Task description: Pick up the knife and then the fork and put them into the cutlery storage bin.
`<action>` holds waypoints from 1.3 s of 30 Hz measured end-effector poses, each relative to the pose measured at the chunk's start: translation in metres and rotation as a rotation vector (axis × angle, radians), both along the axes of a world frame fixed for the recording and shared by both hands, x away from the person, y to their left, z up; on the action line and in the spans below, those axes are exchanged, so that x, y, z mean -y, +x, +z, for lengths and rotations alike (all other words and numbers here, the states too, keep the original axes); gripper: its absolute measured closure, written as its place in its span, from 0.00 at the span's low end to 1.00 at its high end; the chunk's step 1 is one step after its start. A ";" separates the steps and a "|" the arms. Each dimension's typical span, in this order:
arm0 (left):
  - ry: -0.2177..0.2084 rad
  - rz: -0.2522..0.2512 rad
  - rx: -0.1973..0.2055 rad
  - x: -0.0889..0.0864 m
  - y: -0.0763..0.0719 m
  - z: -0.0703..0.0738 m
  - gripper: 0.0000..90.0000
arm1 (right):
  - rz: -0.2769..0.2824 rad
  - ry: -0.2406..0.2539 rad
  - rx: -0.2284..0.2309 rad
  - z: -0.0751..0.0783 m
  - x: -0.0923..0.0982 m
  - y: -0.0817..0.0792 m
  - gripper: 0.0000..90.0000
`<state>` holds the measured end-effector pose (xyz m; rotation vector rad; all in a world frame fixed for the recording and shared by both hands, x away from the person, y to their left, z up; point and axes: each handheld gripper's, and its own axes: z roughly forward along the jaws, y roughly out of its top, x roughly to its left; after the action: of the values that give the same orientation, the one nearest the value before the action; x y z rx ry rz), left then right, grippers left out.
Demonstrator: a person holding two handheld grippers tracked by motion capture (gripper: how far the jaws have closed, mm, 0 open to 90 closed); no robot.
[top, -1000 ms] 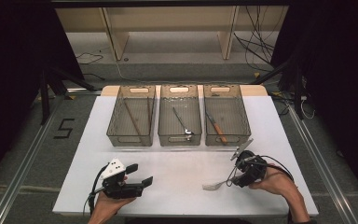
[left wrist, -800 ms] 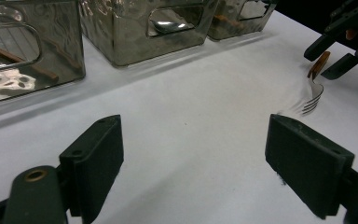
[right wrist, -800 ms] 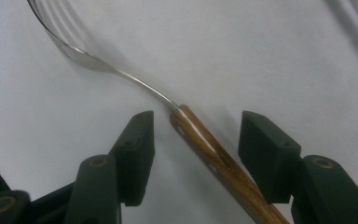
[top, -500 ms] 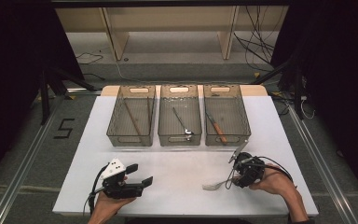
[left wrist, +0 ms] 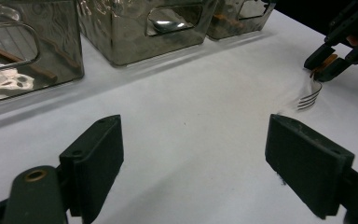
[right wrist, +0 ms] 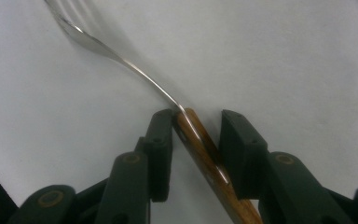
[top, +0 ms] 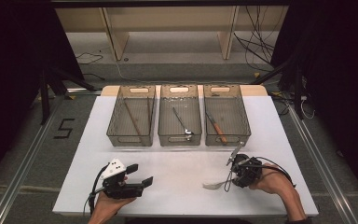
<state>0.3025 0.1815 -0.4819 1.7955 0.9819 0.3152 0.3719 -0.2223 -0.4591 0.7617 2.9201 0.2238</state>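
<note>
The right hand-held gripper (top: 230,173) is seen at the lower right of the high view, held low over the white table (top: 182,163). In the right gripper view its two black jaws are set around the brown wooden handle of a silver metal fork (right wrist: 135,74); the left jaw touches the handle, while a narrow gap is seen between the handle and the right jaw, so the jaws are nearly together but not fully clamped. The fork's tines are seen at the upper left of that view, against the table. In the high view the fork (top: 214,185) lies just left of the right hand-held gripper.

The left hand-held gripper (top: 137,175) is seen at the lower left of the high view, gripped by a hand (top: 106,205), with its jaws wide apart and nothing between them. In the left gripper view, the fork (left wrist: 310,95) is seen at the upper right, under the other gripper.

Three clear smoky plastic bins are set in a row across the centre of the high view. A thin dark stick is held in the left bin (top: 131,115), a silver metal utensil in the middle bin (top: 179,114), and a wooden-handled knife in the right bin (top: 226,114).
</note>
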 end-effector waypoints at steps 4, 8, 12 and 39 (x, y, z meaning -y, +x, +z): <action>0.001 -0.001 0.000 0.000 0.000 0.000 0.21 | 0.014 -0.013 0.001 0.000 -0.002 -0.001 0.76; 0.001 -0.001 -0.002 0.000 0.000 0.000 0.21 | 0.030 -0.024 0.001 0.001 -0.004 -0.003 0.78; 0.003 -0.002 -0.003 0.000 0.000 0.000 0.21 | 0.055 -0.036 -0.010 0.001 -0.004 -0.003 0.79; -0.001 0.000 -0.010 0.000 0.000 0.000 0.21 | 0.163 -0.050 -0.008 0.004 -0.005 -0.012 0.90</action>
<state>0.3028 0.1818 -0.4820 1.7974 0.9885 0.3057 0.3599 -0.2176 -0.4552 0.5193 2.9844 0.1615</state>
